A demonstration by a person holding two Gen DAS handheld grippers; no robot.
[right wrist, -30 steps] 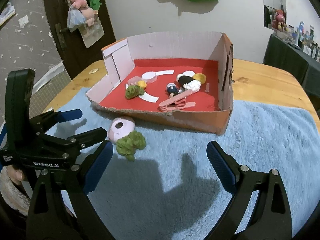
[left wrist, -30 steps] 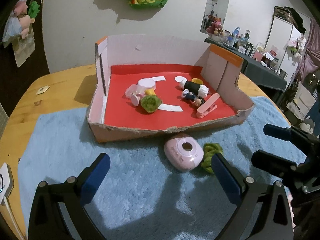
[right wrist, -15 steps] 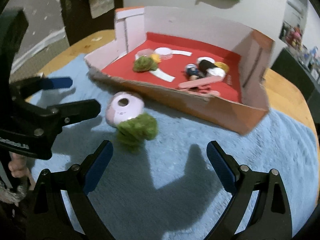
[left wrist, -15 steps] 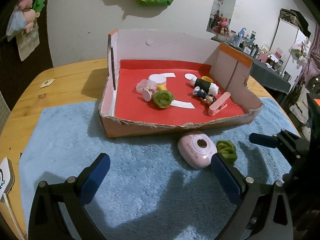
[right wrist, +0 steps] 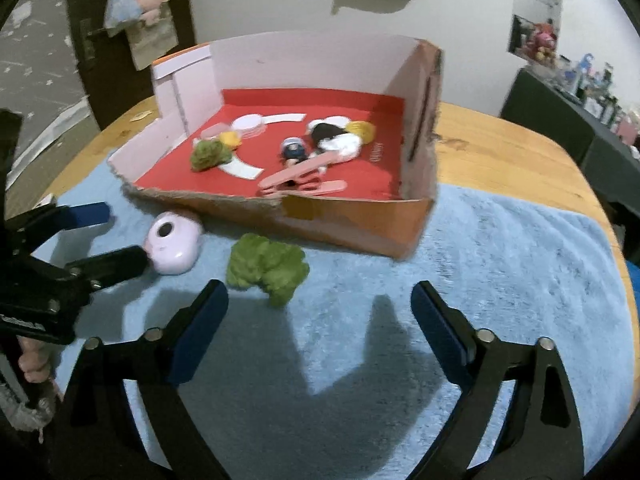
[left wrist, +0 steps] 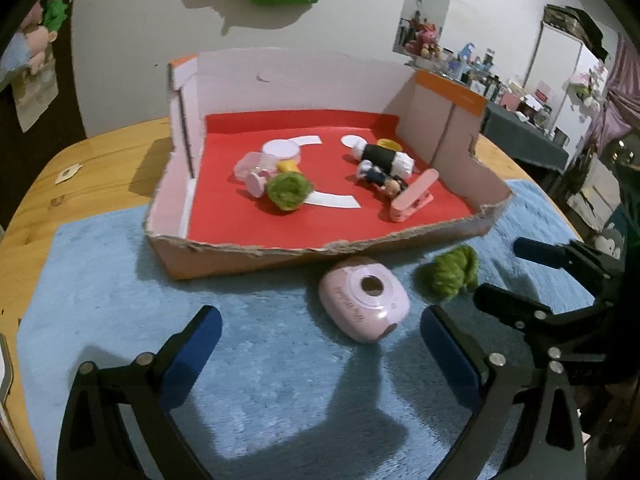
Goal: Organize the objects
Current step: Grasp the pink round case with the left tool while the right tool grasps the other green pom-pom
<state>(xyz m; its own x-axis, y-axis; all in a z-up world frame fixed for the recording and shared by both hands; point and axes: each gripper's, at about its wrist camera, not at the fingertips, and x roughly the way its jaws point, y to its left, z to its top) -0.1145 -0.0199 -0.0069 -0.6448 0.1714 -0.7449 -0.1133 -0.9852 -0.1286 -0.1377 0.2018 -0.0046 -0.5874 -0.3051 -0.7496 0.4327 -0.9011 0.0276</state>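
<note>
The left gripper (left wrist: 320, 338) hovers low over the blue mat (left wrist: 100, 280), its two blue-padded fingers (left wrist: 192, 354) spread wide with nothing between them. The right gripper (right wrist: 318, 314) hangs over the same mat to its right, fingers (right wrist: 438, 330) equally wide apart and holding nothing. Both point toward the mat's far edge. In the right wrist view, the left gripper shows at the mat's left side, with a bit of the person's hand (right wrist: 32, 360) gripping its handle below.
</note>
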